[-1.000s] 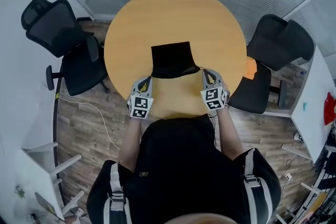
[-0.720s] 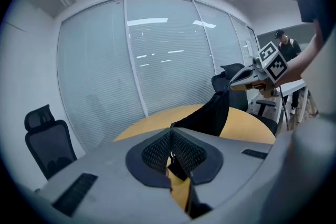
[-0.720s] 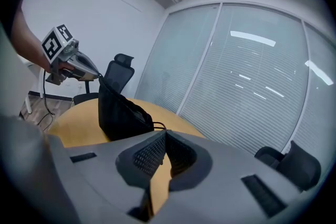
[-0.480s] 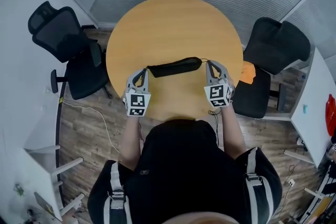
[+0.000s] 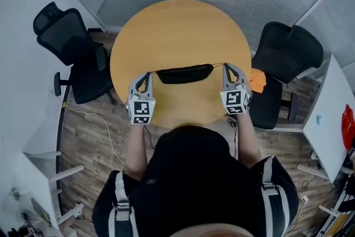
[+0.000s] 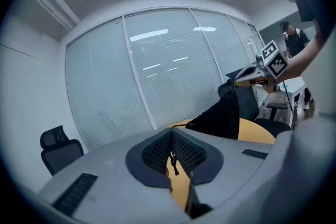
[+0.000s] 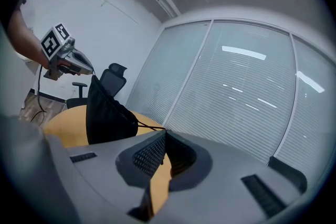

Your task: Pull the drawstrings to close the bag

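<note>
A black drawstring bag (image 5: 184, 72) hangs bunched into a narrow strip between my two grippers, over the near part of the round wooden table (image 5: 177, 19). A thin drawstring (image 5: 218, 65) runs taut from each end of it. My left gripper (image 5: 145, 77) is shut on the left drawstring (image 6: 178, 125), whose knotted end dangles between the pads (image 6: 157, 150). My right gripper (image 5: 228, 67) is shut on the right drawstring (image 7: 146, 126). The bag (image 6: 220, 115) shows gathered in the left gripper view, and the bag (image 7: 104, 112) hangs dark in the right gripper view.
Black office chairs stand at the table's left (image 5: 69, 41) and right (image 5: 288, 55). An orange item (image 5: 257, 80) lies on the right chair. A white cable (image 5: 94, 116) runs over the wooden floor. A white desk (image 5: 333, 114) is at the far right.
The bag lay flat and open on the table; it is now lifted and gathered into a strip. Both grippers have moved apart, and the drawstrings have gone taut.
</note>
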### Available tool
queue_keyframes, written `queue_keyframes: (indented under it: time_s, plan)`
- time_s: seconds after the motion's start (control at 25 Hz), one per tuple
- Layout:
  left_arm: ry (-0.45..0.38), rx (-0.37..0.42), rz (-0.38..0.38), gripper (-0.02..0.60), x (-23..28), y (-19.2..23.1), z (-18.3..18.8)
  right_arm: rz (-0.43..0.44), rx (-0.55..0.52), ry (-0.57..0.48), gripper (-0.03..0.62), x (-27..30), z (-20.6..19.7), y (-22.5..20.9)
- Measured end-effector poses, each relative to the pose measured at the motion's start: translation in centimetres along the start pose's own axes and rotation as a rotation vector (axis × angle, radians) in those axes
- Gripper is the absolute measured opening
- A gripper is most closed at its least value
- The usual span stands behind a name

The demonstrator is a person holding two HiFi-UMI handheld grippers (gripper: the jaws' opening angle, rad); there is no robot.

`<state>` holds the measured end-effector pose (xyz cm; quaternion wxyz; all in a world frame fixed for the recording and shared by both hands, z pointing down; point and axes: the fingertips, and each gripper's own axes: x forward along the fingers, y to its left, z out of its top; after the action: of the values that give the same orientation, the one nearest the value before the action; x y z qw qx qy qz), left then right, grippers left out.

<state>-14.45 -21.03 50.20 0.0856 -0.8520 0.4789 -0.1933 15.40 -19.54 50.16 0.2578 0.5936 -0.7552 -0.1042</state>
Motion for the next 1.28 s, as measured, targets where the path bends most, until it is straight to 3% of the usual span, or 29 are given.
queue_keyframes:
  time_s: [0.68,1.28]
  plan:
    - [0.002,0.042,0.094,0.018,-2.8,-1.6,2.4,-0.032,-0.013,-0.054,0.057,-3.8,-1.0,-3.8]
    - [0.032,0.028,0.162,0.018,-6.5,-4.1,1.7,-0.01,-0.038,-0.075,0.057,-6.8,-3.0,-5.0]
